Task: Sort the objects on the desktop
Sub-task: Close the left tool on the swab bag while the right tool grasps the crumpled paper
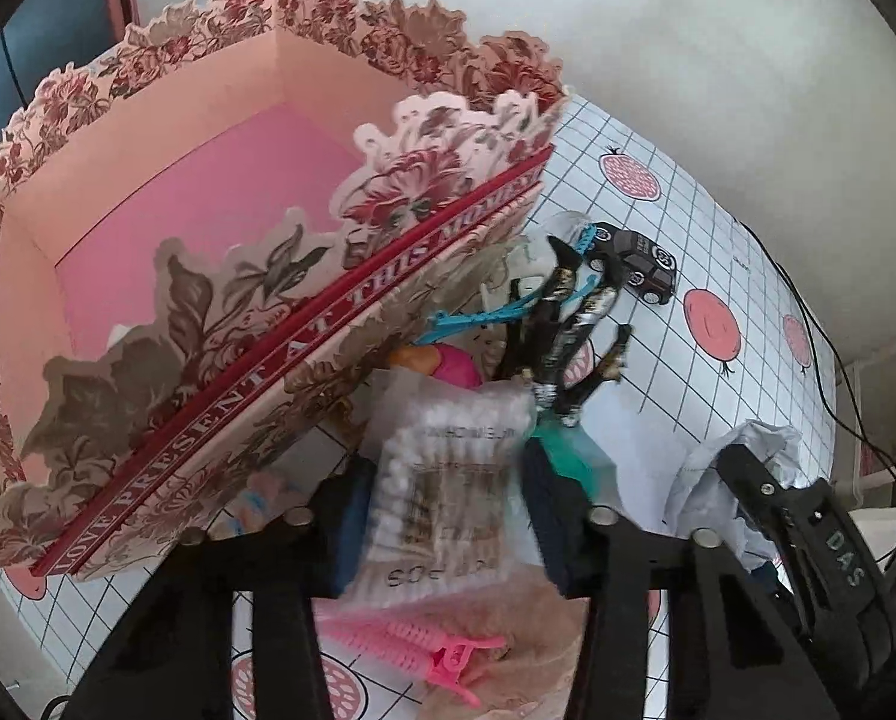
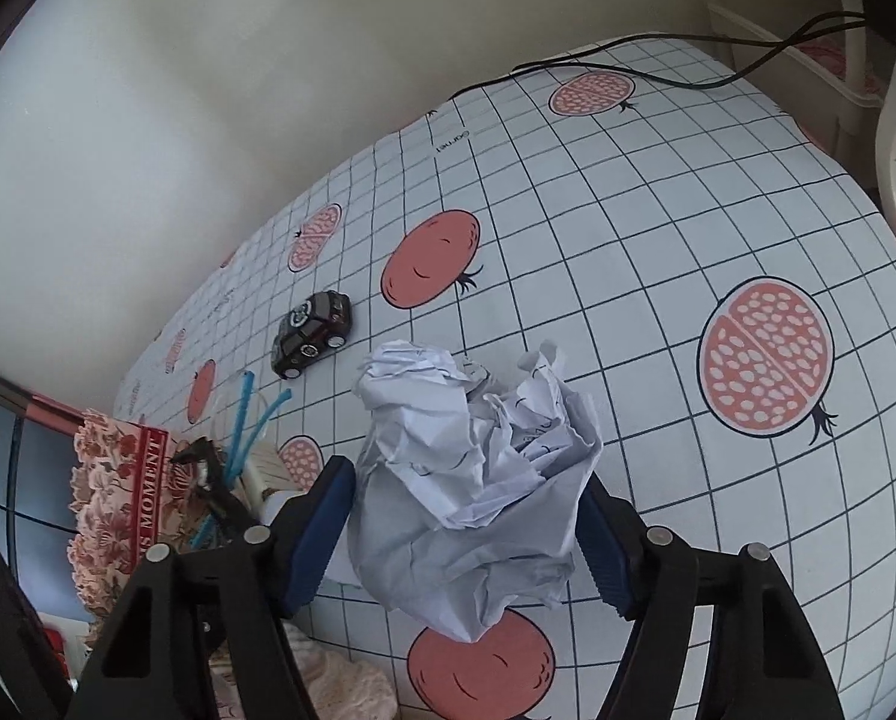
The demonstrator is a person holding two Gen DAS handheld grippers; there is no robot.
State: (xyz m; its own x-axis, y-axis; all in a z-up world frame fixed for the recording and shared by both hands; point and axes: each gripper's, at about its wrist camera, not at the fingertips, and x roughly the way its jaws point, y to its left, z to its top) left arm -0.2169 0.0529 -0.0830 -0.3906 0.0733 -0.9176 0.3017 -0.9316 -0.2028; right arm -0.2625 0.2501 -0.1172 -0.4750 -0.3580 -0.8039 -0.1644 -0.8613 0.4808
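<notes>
My left gripper (image 1: 448,510) is shut on a clear pack of cotton swabs (image 1: 441,480), held above the table just right of a pink floral box (image 1: 219,210), whose inside shows pink. My right gripper (image 2: 466,534) is shut on a crumpled white paper ball (image 2: 478,480), lifted over the grid tablecloth (image 2: 628,240). The paper ball (image 1: 742,456) and the right gripper also show in the left wrist view at the right. A small black toy car (image 2: 312,333) stands on the cloth; it also shows in the left wrist view (image 1: 634,261).
A clutter of black and teal hair clips and sticks (image 1: 562,306) and a pink-orange object (image 1: 448,363) lies beside the box. A pink hair clip (image 1: 423,648) lies below the left gripper. A black cable (image 2: 658,75) crosses the table's far edge.
</notes>
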